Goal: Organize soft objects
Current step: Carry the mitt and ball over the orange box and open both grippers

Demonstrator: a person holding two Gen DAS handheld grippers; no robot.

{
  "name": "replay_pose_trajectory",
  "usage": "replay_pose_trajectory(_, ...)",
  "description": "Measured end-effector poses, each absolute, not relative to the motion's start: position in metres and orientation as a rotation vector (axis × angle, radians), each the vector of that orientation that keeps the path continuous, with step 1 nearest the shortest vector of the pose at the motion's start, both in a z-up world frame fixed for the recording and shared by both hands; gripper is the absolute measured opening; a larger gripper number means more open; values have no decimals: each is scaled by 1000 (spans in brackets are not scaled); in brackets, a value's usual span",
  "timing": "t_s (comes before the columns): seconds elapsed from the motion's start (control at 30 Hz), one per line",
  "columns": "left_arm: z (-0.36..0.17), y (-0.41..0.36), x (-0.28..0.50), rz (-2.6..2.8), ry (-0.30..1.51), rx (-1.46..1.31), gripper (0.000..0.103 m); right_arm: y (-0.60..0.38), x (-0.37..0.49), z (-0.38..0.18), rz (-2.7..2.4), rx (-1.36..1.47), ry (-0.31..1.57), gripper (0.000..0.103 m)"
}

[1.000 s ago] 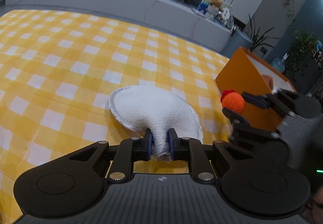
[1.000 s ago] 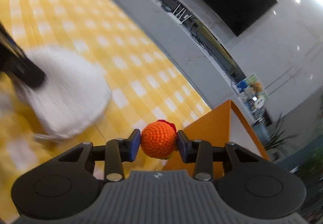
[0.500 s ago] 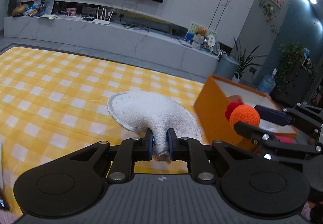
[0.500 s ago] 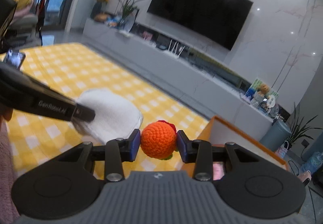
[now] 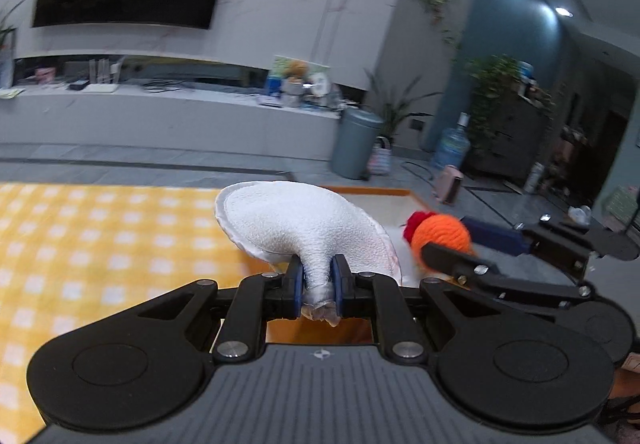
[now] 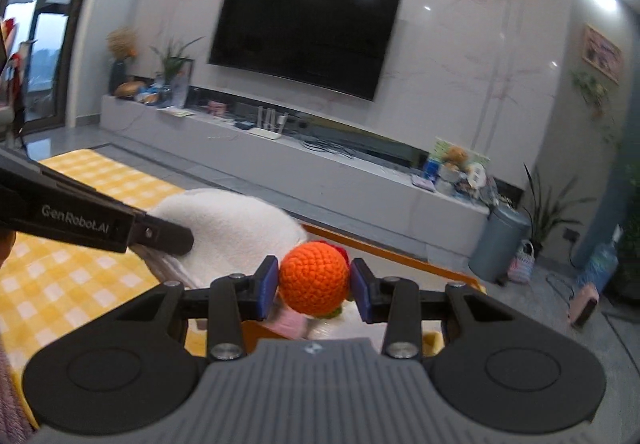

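My left gripper [image 5: 316,286] is shut on the pinched edge of a white fluffy round pad [image 5: 304,228], which hangs in the air in front of it. The pad [image 6: 232,228] also shows in the right wrist view, with the left gripper's finger across it. My right gripper [image 6: 314,286] is shut on an orange crocheted ball [image 6: 313,280] with a red tuft. In the left wrist view that ball [image 5: 440,234] sits to the right, over the orange box [image 5: 372,189] with a white inside. Both held things hover at the box's opening.
A yellow and white checked cloth [image 5: 100,244] covers the surface at left. The box's far rim [image 6: 380,252] runs behind the ball, and something pink [image 6: 292,322] lies inside it. Beyond are a long grey TV bench [image 6: 320,163] and a grey bin [image 5: 354,143].
Both grippers have risen and swung right toward the orange box, lifting the white pad off the cloth. The ball and pad now hang over the box's opening. Both grips are unchanged.
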State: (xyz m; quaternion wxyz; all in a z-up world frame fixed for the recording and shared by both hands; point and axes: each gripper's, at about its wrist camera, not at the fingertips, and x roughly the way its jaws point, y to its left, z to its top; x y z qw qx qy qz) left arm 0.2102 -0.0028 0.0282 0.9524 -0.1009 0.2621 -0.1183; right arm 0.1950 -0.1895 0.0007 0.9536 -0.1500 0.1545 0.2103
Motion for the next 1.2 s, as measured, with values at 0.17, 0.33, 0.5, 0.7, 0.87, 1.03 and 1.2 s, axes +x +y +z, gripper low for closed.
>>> replay_pose_trajectory(0.17,32,-36,249,-297,547,-184,16,-226,215,3,371,-274,333,39)
replay_pose_trajectory(0.33,27,-61,281,-339,566,-142,16,-249,245,2,346,-226,370,39)
replay_pose_trajectory(0.5,12,-81,316,-369,604,-108,16,-263,286,-8,311,-230,420,39)
replay_pose_trajectory(0.7,-8,-92,347,-398,677,-123,16,-273,331,-25,284,-247,498,39)
replay_pose_trajectory(0.87,-30,-102,362,-396,715,-85,17,-282,362,-47,286,-202,606,39)
replay_pose_trajectory(1.03,-43,-103,363,-379,749,-76,21,-278,373,-63,288,-241,637,39)
replay_pose_trajectory(1.2,-44,-103,361,-360,765,-69,28,-281,378,-68,284,-252,658,41)
